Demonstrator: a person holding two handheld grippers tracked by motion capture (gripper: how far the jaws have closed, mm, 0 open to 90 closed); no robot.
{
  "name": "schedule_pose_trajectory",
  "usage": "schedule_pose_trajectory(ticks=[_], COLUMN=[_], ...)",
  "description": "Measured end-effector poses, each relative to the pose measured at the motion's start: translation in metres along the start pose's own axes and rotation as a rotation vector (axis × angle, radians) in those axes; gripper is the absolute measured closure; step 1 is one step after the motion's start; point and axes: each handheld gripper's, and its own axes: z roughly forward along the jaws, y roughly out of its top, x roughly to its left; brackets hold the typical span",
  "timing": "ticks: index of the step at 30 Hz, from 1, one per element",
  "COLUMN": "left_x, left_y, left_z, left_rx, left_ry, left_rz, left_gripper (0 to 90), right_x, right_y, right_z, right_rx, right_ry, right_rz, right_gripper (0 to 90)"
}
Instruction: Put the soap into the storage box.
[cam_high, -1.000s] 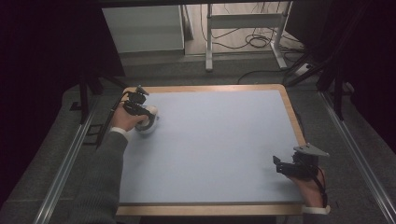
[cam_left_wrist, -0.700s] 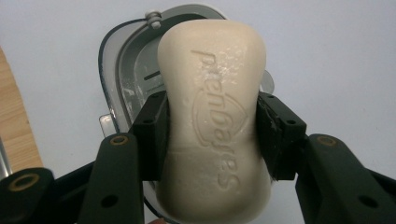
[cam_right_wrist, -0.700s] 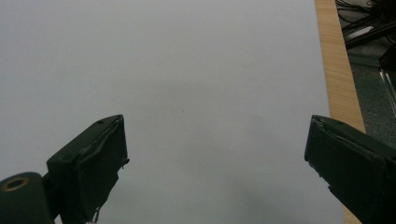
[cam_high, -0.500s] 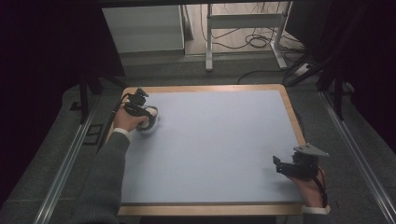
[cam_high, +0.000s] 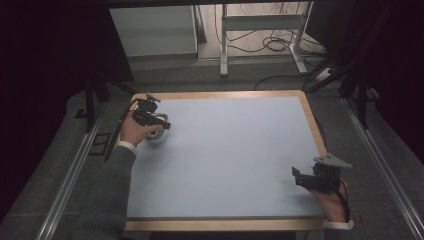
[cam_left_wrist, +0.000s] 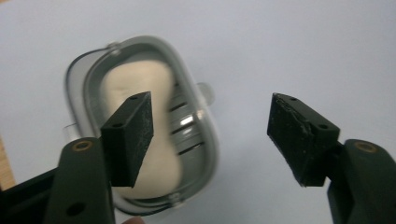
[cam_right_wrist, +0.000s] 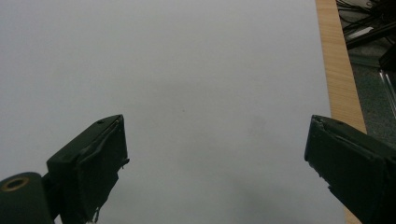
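A clear oval soap dish (cam_left_wrist: 208, 140) with a cream bar of soap (cam_left_wrist: 123, 88) in it lies on the light blue mat at the far left. My left gripper (cam_left_wrist: 210, 105) hangs just above the dish, and its jaws have just been opening. They stand apart with nothing pressed between them; the left pad (cam_left_wrist: 133, 130) hovers over the soap. The high view has this gripper (cam_high: 162, 125) over the dish (cam_high: 159, 138). My right gripper (cam_right_wrist: 215, 126) stands open over bare mat, resting near the front right corner (cam_high: 296, 176).
The mat (cam_high: 235, 150) covers a wooden-edged table (cam_high: 311, 117). Metal rails run along both sides on the floor. Behind the table stand a white cabinet (cam_high: 152, 30) and a desk frame with cables (cam_high: 260, 35).
The left hand has shifted slightly over the soap dish. The right hand has kept still.
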Motion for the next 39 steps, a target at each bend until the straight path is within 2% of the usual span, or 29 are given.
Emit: schedule_pose_trajectory(ticks=[5, 12, 16, 17, 23, 25, 30, 37, 39], left_x=[-0.017, -0.036, -0.05, -0.05, -0.062, -0.067, -0.075, -0.077, -0.077], left_y=[-0.01, -0.03, -0.05, -0.05, -0.074, -0.08, -0.096, -0.122, -0.124], left_z=[-0.006, -0.009, -0.004, -0.004, 0.006, 0.009, 0.014, 0.019, 0.02], left_rx=[-0.044, -0.081, -0.105, -0.105, -0.115, -0.105, -0.102, -0.133, -0.116], left_ry=[-0.036, -0.082, -0.105, -0.105, -0.139, -0.12, -0.127, -0.165, -0.155], left_rz=[0.066, 0.12, 0.147, 0.147, 0.147, 0.156, 0.16, 0.107, 0.119], left_gripper=[27.2, 25.1, 24.4, 24.2, 23.7, 23.6, 22.8, 22.4, 22.6], right_x=[0.0, 0.001, 0.001, 0.001, 0.002, 0.002, 0.003, 0.004, 0.004], right_y=[0.0, 0.001, 0.001, 0.001, 0.002, 0.002, 0.002, 0.002, 0.002], right_z=[-0.001, -0.003, -0.004, -0.004, -0.004, -0.004, -0.004, -0.004, -0.004], right_rx=[-0.006, -0.017, -0.025, -0.025, -0.033, -0.033, -0.031, -0.036, -0.04], right_ry=[0.0, 0.0, -0.001, -0.001, -0.001, -0.001, -0.001, -0.003, -0.005], right_rz=[-0.001, -0.005, -0.011, -0.011, -0.015, -0.016, -0.024, -0.026, -0.028], right_gripper=[5.7, 5.7, 5.7, 5.7, 5.6, 5.7, 5.7, 5.7, 5.7])
